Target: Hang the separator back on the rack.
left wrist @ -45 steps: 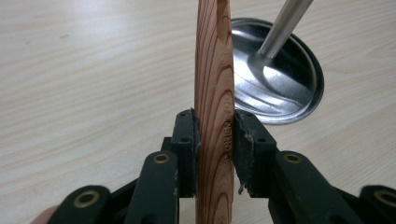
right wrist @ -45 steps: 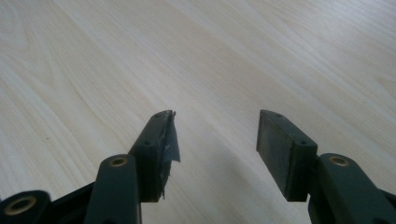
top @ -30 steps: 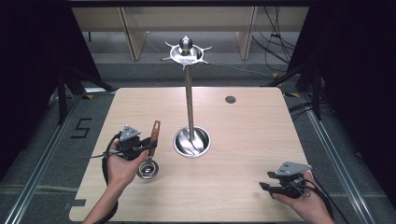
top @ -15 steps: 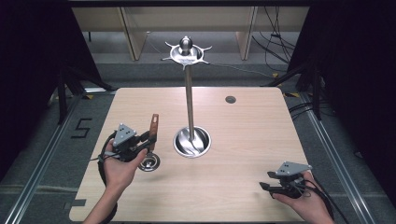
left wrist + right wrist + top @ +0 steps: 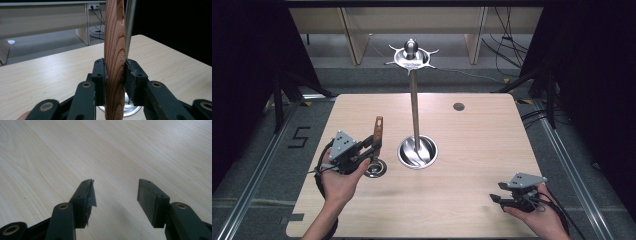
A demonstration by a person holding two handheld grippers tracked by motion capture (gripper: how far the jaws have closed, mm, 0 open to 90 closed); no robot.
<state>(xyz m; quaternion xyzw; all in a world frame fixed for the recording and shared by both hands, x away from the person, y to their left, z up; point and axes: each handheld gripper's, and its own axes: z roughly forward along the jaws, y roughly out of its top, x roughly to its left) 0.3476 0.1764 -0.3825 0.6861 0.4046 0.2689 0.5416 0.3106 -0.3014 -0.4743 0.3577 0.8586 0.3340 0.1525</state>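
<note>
**Around your table: dark sides, pale shelving behind**

You work at a light wooden table [image 5: 492, 150] with rounded corners and a round grommet hole [image 5: 458, 106] near its far edge. Beyond the table stands pale shelving [image 5: 357, 30], with black cables [image 5: 507, 55] trailing over the grey floor [image 5: 277, 145] beside it. Left of the table, a "5" [image 5: 298, 137] marks the floor. Black curtains [image 5: 247, 60] close both sides.

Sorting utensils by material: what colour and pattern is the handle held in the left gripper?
Reddish-brown wood handle with darker grain stripes, clearest in the left gripper view.
</note>
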